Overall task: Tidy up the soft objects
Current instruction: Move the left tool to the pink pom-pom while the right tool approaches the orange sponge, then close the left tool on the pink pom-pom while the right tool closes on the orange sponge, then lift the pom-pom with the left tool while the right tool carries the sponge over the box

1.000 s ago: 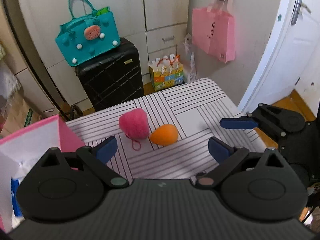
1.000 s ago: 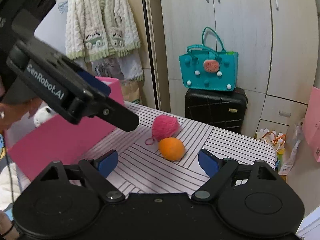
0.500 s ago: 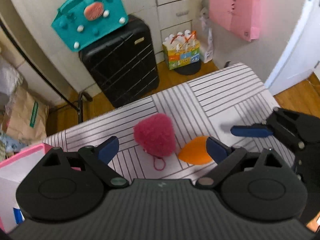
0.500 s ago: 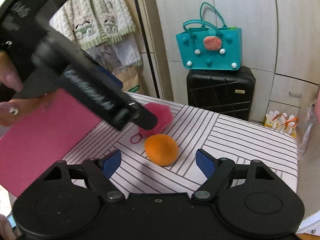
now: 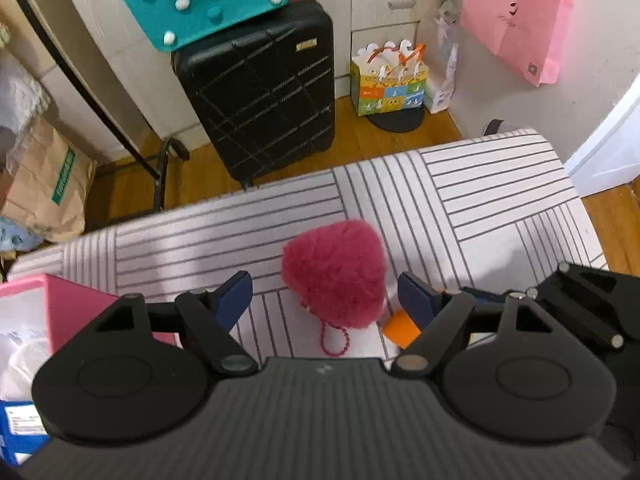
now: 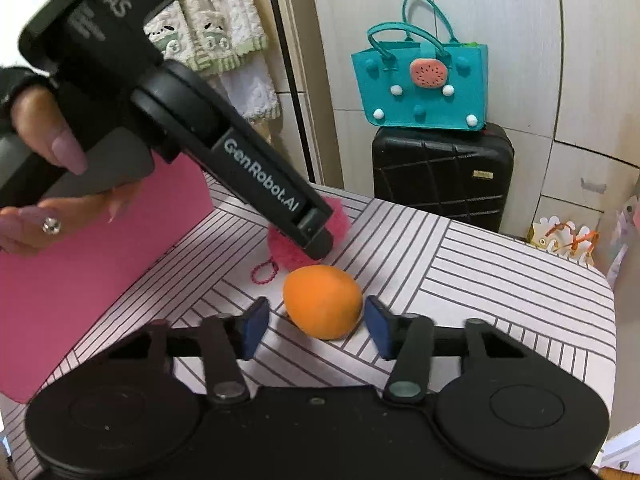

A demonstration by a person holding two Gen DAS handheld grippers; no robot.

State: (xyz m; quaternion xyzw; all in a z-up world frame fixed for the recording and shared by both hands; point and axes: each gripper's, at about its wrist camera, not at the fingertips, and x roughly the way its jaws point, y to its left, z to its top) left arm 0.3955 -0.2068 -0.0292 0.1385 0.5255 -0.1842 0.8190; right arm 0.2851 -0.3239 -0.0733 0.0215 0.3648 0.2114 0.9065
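Nearby, left tongs (image 6: pixel 316 240) cover pompom (image 6: pixel 340 216) behind orange sponge (image 6: pixel 322 306).

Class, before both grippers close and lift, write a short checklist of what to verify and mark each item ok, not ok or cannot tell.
1. Pink pompom sits between the left gripper fingers, which are closing: ok.
2. Left fingers already pressing on the pompom: not ok, gaps show on both sides.
3. Orange sponge sits between the right gripper fingers, which are closing: ok.
4. Right fingers gripping the sponge: cannot tell; one looks close, the other shows a gap.
5. The two grippers clear of each other: cannot tell, they are very close.
6. Pink box open at the table's side: ok.
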